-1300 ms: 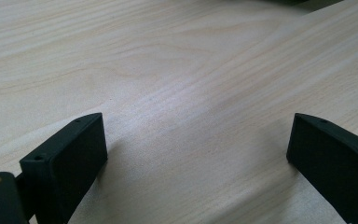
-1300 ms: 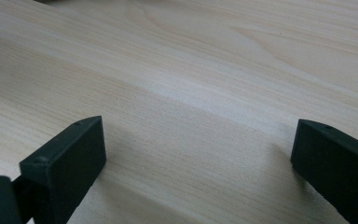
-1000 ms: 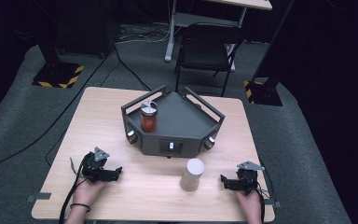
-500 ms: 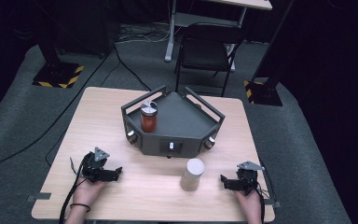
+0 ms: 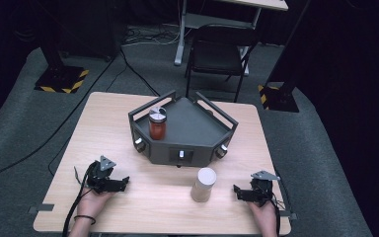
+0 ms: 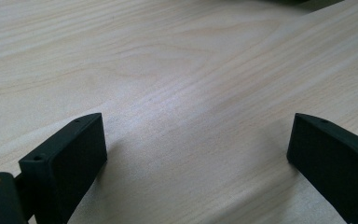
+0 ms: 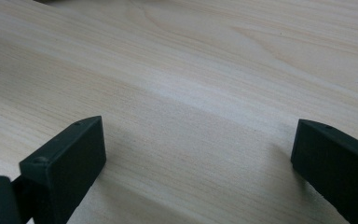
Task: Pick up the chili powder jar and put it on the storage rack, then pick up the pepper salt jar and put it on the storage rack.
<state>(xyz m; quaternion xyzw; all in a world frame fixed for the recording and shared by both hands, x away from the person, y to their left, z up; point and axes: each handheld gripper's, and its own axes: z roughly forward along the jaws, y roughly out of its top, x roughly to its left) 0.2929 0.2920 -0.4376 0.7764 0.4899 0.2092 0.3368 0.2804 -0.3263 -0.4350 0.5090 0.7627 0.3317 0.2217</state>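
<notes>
Hands low on pale wood-grain desk [image 5: 128,143], near front corners, pointing inward. Left tongs [image 5: 123,181] gaping, empty; right tongs [image 5: 237,190] likewise. Cream cylinder cup [image 5: 203,184] upright near right tongs, apart. Dark angular tray [image 5: 197,129] behind, holding red jar [image 5: 157,123], metal lid.

The table [image 5: 103,128] is pale wood with a fine grain running in long streaks. On it, the tray [image 5: 197,126] is dark grey with small silvery knobs on its near face. The jar [image 5: 157,123] at the tray's left holds something red-orange under a silvery lid. The cylinder [image 5: 204,184] near the front is cream. The left gripper [image 5: 120,184] and right gripper [image 5: 240,192] are black, each topped by a grey plate. The floor [image 5: 24,123] is dark grey carpet.
</notes>
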